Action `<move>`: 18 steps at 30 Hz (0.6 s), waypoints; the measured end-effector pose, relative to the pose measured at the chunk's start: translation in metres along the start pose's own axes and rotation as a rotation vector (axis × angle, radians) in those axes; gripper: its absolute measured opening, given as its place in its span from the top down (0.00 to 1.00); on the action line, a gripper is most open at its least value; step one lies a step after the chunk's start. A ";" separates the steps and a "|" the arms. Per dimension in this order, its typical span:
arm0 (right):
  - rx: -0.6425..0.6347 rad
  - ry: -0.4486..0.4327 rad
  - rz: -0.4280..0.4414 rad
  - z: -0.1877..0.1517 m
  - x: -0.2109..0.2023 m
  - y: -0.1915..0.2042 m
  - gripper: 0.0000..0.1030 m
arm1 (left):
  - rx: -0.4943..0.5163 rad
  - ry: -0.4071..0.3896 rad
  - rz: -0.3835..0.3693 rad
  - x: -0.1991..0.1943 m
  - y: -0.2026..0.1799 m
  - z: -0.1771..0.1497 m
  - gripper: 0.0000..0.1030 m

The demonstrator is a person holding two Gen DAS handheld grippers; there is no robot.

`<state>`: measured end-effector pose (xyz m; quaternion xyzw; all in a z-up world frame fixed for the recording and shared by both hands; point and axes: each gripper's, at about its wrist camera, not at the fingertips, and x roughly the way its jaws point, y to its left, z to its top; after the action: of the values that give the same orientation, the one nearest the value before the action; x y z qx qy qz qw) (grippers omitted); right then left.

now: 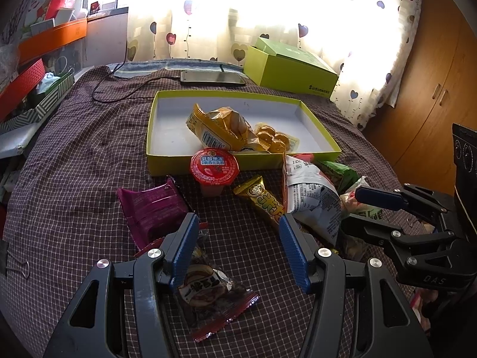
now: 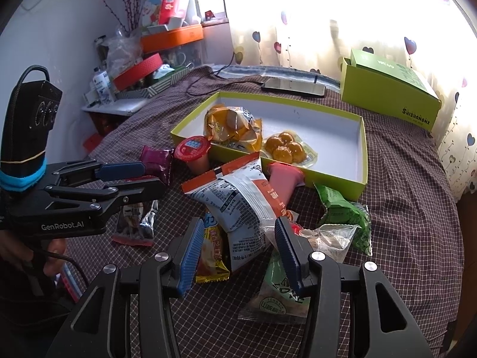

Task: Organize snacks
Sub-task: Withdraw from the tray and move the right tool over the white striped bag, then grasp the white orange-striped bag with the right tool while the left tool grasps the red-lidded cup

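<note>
Both tongs hover above the table with nothing between their blue pads. We note the left tongs point(image 1: 238, 247) spread wide over a dark clear-fronted packet point(image 1: 213, 295) near the table's front edge; the left pad stands just beside a purple packet point(image 1: 153, 211). We see the right tongs point(image 2: 235, 253) also spread wide, over the heap of snacks toward the front right: a white-and-orange bag point(image 2: 238, 208) lies between and beyond the pads, a yellow packet point(image 2: 211, 253) just beside the left pad, and a pale green-printed packet point(image 2: 277, 292) under the right pad. No pad presses on any wrapper that we can tell.

A green tray point(image 1: 167, 164), white inside, sits mid-table toward the back edge. In it we record a yellow bag point(image 1: 223, 128) and a pack of round yellow balls point(image 1: 272, 138), both against the tray's near wall. A red-lidded cup point(image 1: 214, 168) stands touching the outside of that near wall. A gold stick packet point(image 1: 262, 203) lies between the cup and the white-and-orange bag. A green packet point(image 2: 340, 208) lies near the tray's front right corner, with a pink tube point(image 2: 283, 176) leaning on the tray's near wall.

A closed green box point(image 1: 292, 71) and a phone point(image 1: 213, 78) rest along the back edge.
</note>
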<state>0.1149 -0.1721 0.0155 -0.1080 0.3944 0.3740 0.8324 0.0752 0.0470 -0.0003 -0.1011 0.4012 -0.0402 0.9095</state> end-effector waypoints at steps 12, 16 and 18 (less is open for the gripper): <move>-0.077 0.009 -0.034 0.011 0.009 0.002 0.50 | -0.013 0.002 -0.012 0.002 0.010 0.002 0.45; -0.155 0.033 -0.040 0.014 0.017 0.006 0.48 | -0.021 0.002 -0.017 0.004 0.014 0.005 0.45; -0.200 0.054 -0.044 0.016 0.025 0.009 0.46 | -0.022 0.001 -0.019 0.004 0.015 0.006 0.45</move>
<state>0.1274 -0.1451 0.0088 -0.2091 0.3751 0.3900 0.8145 0.0822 0.0620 -0.0028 -0.1146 0.4012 -0.0444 0.9077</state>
